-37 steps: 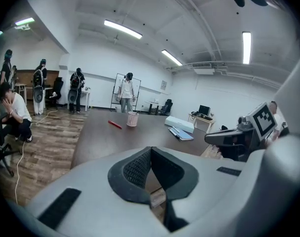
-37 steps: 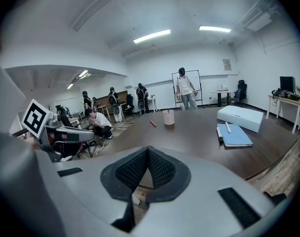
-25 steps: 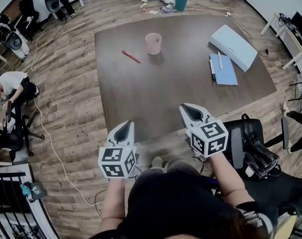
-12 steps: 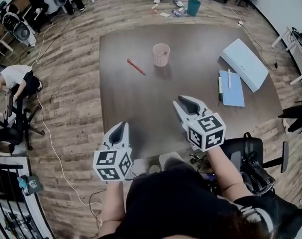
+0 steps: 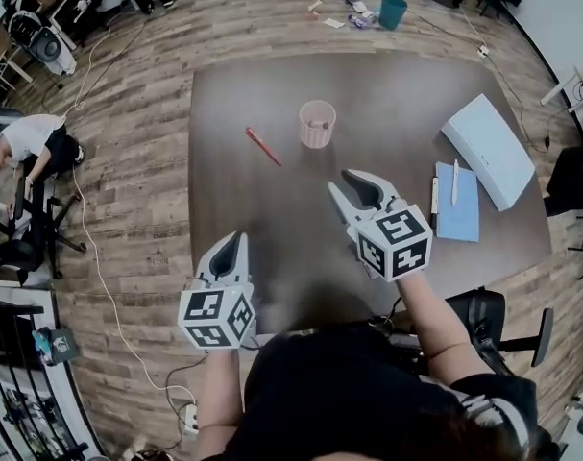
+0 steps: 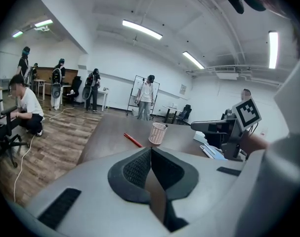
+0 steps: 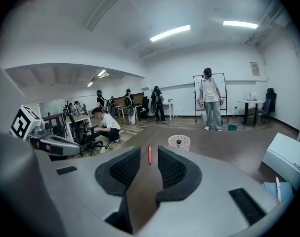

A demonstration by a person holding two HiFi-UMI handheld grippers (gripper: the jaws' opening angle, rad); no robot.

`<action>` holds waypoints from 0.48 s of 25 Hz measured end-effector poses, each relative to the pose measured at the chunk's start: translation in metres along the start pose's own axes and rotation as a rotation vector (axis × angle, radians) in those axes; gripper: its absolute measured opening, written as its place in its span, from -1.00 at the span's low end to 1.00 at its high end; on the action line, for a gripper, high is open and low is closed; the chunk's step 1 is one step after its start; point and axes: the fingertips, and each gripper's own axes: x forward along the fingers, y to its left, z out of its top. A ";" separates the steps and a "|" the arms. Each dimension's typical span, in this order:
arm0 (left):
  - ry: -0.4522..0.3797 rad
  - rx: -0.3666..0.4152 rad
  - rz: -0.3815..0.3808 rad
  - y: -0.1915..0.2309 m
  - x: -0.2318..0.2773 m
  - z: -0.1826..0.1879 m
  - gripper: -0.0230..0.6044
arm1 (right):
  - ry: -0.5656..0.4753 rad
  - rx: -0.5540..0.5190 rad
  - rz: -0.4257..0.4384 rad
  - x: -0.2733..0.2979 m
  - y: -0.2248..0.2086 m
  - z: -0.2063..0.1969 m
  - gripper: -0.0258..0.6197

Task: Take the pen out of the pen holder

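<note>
A pink mesh pen holder (image 5: 317, 124) stands upright on the brown table (image 5: 406, 75), with a dark-topped pen (image 7: 178, 142) inside it. A red pen (image 5: 263, 146) lies flat on the table left of the holder. My right gripper (image 5: 341, 181) hovers over the table short of the holder; its jaws are opening and nothing is between them. In the right gripper view the red pen (image 7: 149, 153) shows far off through the gap of my right gripper (image 7: 149, 150). My left gripper (image 5: 234, 238) sits at the near table edge, shut on nothing. The holder (image 6: 158, 133) lies ahead of my left gripper (image 6: 150, 150).
A white box (image 5: 493, 150) and a blue notebook (image 5: 459, 203) with two pens lie at the table's right. A teal bin (image 5: 392, 10) stands on the floor beyond. A person (image 5: 27, 142) crouches at left; others stand at the back. An office chair (image 5: 483, 315) is at lower right.
Both grippers have moved forward toward the pen holder, the right one farther out over the table. The right jaws have parted; the left stays shut.
</note>
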 end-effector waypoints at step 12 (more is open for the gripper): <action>-0.012 -0.028 0.011 0.006 0.062 0.019 -0.83 | -0.026 0.008 -0.048 0.063 -0.052 0.002 -0.57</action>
